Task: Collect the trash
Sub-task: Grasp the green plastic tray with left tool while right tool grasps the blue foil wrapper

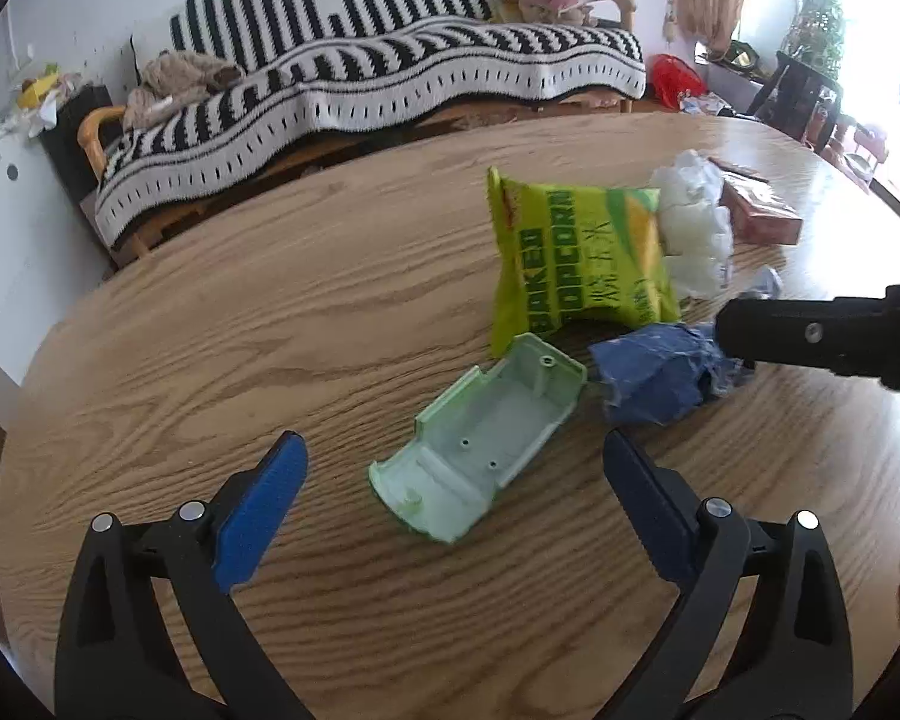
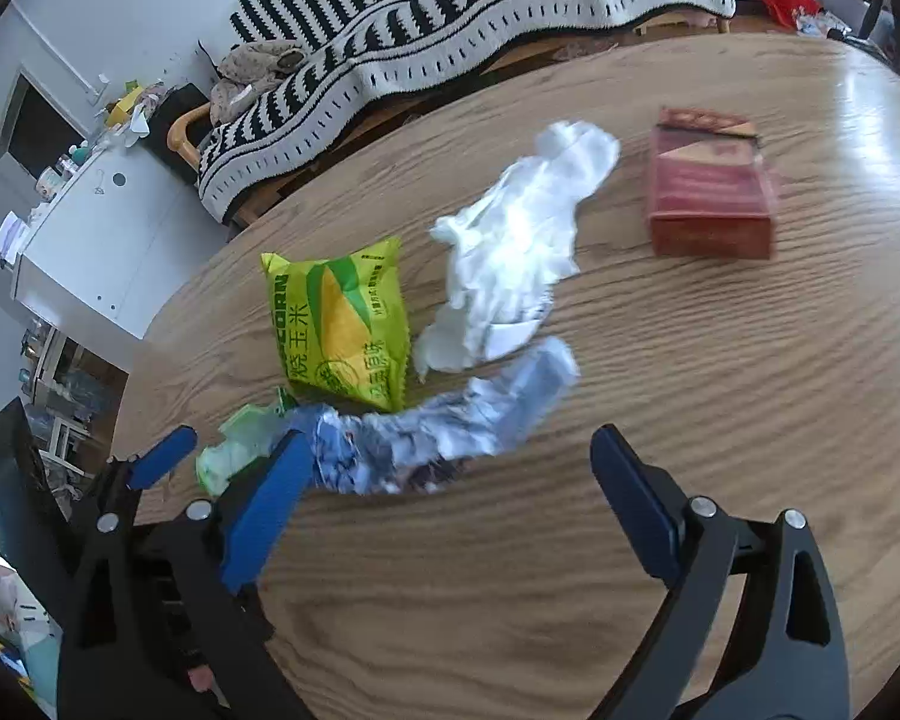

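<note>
Both grippers hover over the table [image 1: 210, 300], jaws wide, holding nothing; nothing looks collected yet. The left gripper [image 1: 456, 468] faces the green shell [image 1: 480, 450]; the right gripper [image 2: 450, 462] faces the blue wrapper [image 2: 450, 426]. Next, I'd guess, each closes in. Popcorn bag [image 2: 342, 324], tissue [image 2: 516, 240] and red box [image 2: 708, 192] crowd behind.

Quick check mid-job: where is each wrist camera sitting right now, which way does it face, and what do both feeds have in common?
Left wrist: low over the wooden table, facing the striped sofa; the open left gripper frames the green plastic tray; the right gripper's black finger enters from the right.
Right wrist: higher, tilted down at the table; the open right gripper sits by the crumpled blue wrapper; the left gripper's blue pad shows at left.
Shared: popcorn bag, white tissue, red box, wrapper, tray, sofa.
</note>
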Tool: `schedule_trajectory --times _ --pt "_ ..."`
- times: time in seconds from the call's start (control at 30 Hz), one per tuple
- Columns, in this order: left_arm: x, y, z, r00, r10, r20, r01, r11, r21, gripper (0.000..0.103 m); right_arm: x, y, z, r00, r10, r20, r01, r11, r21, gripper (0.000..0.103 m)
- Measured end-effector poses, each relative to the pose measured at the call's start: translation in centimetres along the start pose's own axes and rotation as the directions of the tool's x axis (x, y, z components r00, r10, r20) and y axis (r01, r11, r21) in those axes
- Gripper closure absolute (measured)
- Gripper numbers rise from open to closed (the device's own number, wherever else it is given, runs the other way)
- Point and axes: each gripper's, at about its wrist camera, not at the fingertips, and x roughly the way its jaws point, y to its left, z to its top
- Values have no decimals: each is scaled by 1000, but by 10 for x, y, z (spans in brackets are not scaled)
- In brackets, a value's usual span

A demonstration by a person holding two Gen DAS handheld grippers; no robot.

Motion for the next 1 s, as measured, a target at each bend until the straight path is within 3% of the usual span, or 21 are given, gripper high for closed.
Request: schedule_trajectory --times 0.13,0.2,0.27,0.3,0.37,0.4,0.43,0.53,0.73,1.0 --pt "6 -1 1 999 -34 -10 33 999 -20 7 7 7 5 1000 -9 22 10 1000 -23 17" --pt "8 -5 1 999 -37 -7 37 999 -7 8 10 7 8 1000 5 30 -5 1000 -12 25" --pt "8 -9 1 999 -51 -11 51 999 -2 21 13 5 10 1000 18 22 -17 1000 -3 48" --pt "9 -11 1 998 -59 -23 59 998 -7 32 15 5 11 1000 27 10 -27 1000 7 65" --pt "6 -12 1 998 -66 -20 66 997 -29 50 15 1 11 998 59 3 -60 998 26 71" --pt "5 -13 1 998 -60 -24 59 998 -26 65 13 1 11 998 64 4 -64 998 21 74" --pt "3 -14 1 998 -60 -30 59 998 -25 69 8 2 11 998 65 9 -66 998 12 78" --pt "-2 -16 -2 995 -89 -40 86 995 -50 69 -11 1 9 997 71 39 -71 997 -2 81" --pt "-26 -33 -4 996 -77 -37 76 997 -32 69 -50 -8 4 995 74 72 -72 997 -33 83" --pt "-59 -78 3 995 -97 -17 96 994 -56 69 -116 -54 -4 992 4 125 3 998 -63 83"
